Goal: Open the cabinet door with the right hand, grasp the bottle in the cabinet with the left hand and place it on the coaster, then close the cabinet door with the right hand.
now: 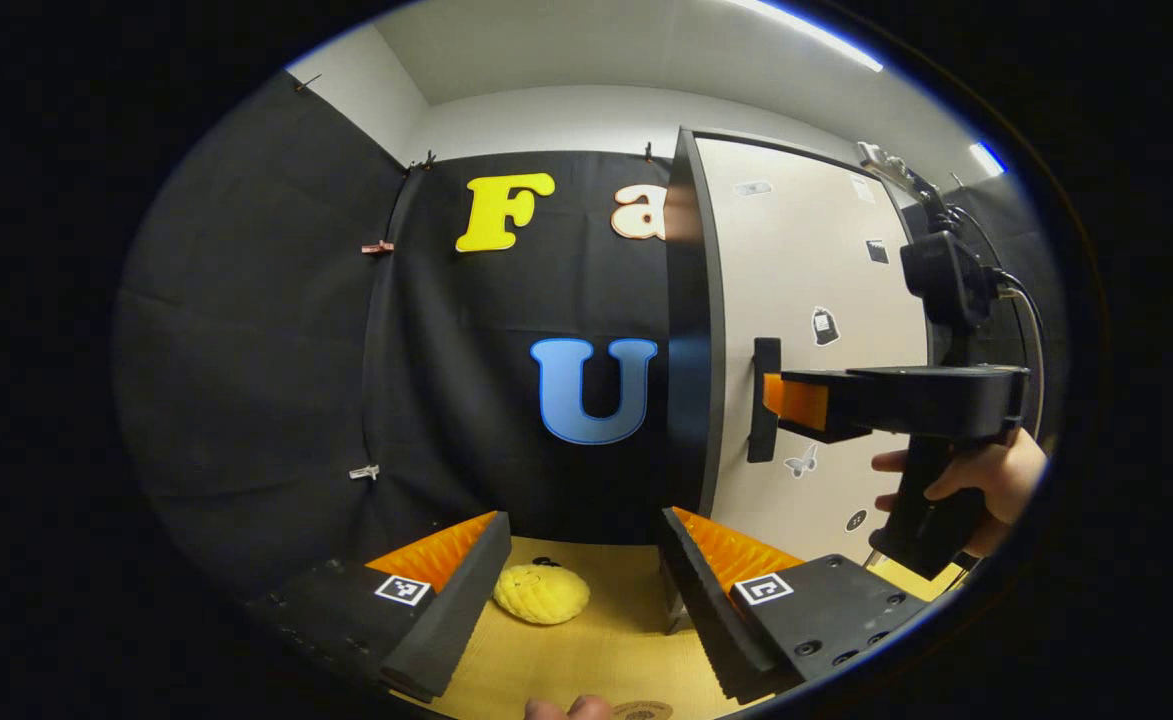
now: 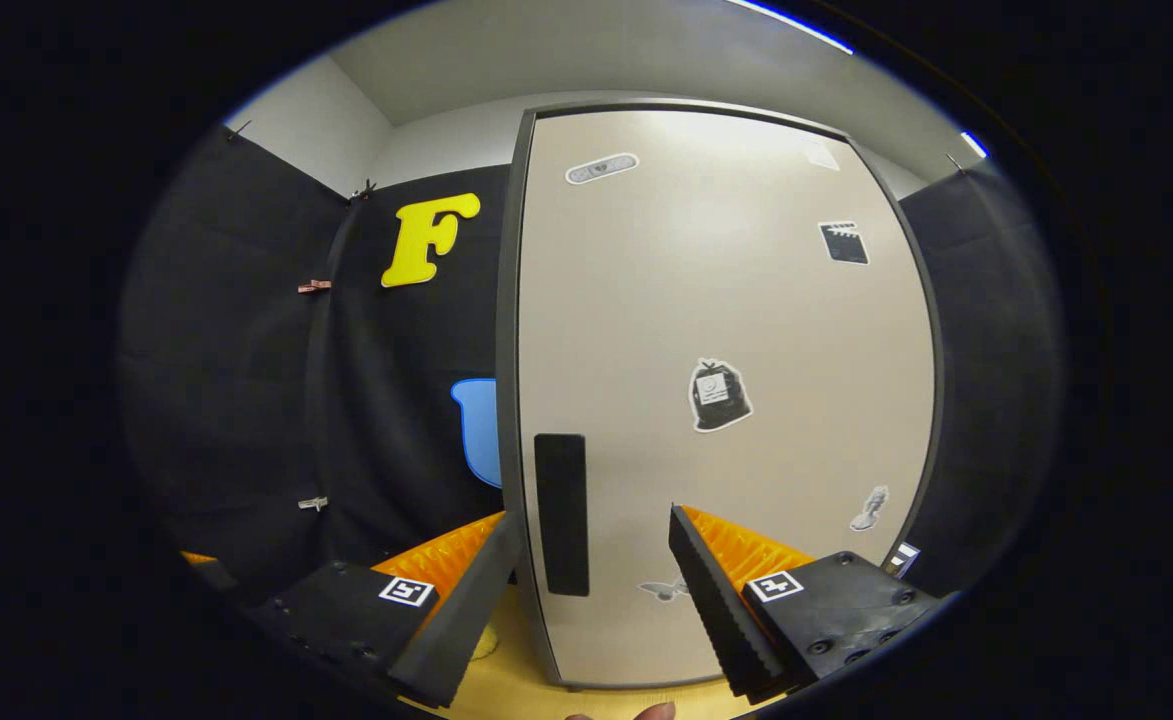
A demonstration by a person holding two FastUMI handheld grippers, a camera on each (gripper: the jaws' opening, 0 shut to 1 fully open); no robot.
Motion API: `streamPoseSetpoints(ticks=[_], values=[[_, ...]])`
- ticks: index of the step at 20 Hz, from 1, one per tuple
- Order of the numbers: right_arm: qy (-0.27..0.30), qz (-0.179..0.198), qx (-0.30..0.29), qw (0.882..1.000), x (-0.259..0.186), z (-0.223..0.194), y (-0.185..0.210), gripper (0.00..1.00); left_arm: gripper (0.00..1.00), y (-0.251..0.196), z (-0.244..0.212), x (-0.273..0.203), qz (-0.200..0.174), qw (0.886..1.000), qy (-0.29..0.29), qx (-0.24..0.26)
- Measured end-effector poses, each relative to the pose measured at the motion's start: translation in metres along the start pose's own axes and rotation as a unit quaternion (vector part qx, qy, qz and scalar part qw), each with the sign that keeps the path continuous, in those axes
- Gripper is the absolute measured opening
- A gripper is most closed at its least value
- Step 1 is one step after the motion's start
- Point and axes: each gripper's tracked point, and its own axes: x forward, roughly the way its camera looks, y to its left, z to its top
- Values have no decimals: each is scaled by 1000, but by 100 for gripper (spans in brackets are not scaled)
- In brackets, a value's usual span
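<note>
Right hand-held gripper (image 2: 586,560) open-jawed before door handle (image 2: 560,514)

The cabinet door (image 2: 726,330) has a smooth, matt pale face with a faint sheen near the top and a dark matt edge; its handle (image 2: 560,513) is matt too — flat paper-like stickers (image 2: 718,396) dot the face. The table (image 1: 586,650) looks like pale, lightly grained wood. The coaster (image 1: 541,593) looks soft and knobbly, like knitted cloth. The left gripper (image 1: 586,585) has ridged, saw-toothed fingers (image 1: 711,590) — matt, plastic-looking, as does the right gripper (image 1: 796,400).
</note>
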Motion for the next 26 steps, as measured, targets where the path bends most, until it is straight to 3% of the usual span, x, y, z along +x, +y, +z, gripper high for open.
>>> streamPoseSetpoints(ticks=[4,7,8,10,12,13,14,15,17,18,22,26], values=[[1,-20,-5,1000,30,-11,4,94,95,0,-8,5,-8,1000,11,-11],[14,-23,12,1000,46,-21,11,75,95,4,-14,5,-9,1000,16,-15],[11,-25,17,999,49,-21,12,74,95,5,-16,3,-9,1000,18,-15],[7,-39,20,999,52,-21,11,42,95,3,-18,3,-8,1000,23,-17],[1,-42,12,999,54,-23,9,42,95,3,-19,2,-8,999,24,-20],[0,-33,6,999,45,-19,9,32,95,5,-19,1,-6,999,25,-19],[-2,-26,0,1000,48,-20,10,32,95,6,-16,0,-4,1000,24,-17],[0,-20,1,1000,48,-21,11,24,95,6,-15,-2,-1,1000,23,-16],[11,-8,11,1000,43,-22,12,24,95,8,-12,-6,2,1000,21,-14],[11,-3,13,1000,43,-20,12,17,95,8,-10,-8,5,1000,19,-14],[20,23,17,999,20,-18,15,17,95,10,1,-16,12,1000,13,-6],[24,47,23,998,-9,-14,14,17,95,-6,-6,-59,18,1000,8,-9]])
